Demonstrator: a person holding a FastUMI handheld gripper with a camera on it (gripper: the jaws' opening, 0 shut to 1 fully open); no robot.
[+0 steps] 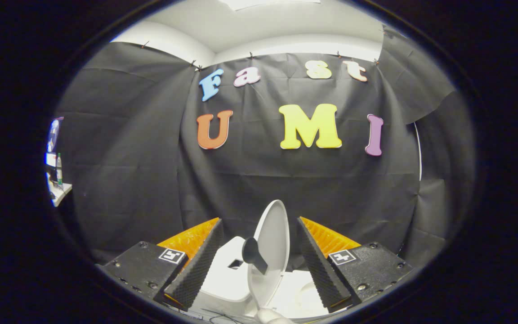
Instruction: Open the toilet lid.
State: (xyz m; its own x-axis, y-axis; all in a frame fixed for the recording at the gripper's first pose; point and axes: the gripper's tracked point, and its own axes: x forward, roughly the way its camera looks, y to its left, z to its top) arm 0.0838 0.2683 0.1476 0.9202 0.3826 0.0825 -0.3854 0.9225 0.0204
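— Two fingers of the gripper (257,265) stood spread wide apart, released, pressing on nothing. Was anything between them?

— Yes. The white oval plastic toilet lid (273,238) stood between them, raised on edge and nearly upright, seen almost side-on. It sat closer to the right finger than to the left, but I could not tell whether it touched either one. A gap showed on the left side for certain.

— And on the lid itself?

— A small dark paddle-shaped handle (253,254) stuck out from the lid's left face, toward the left finger, apart from it.

— What lay lower down?

— Just under the lid's bottom edge, nearest the tool, a small pale rounded lump showed; too little of it was visible to say what it was. To the left of the lid, between it and the left finger, sat the white boxy toilet tank (227,276) with a dark square opening in its top. To the right, ahead of the right finger, a part of the white toilet seat and bowl (301,292) showed.

— Farther off?

— Beyond the fingers and the lid hung the black cloth booth wall (151,171), creased and pinned along its top. Far off to the left of the tool, past the cloth's edge, a pale shelf (59,191) with a few small things on it showed, too small to make out. Above the cloth ran a white ceiling (259,27).
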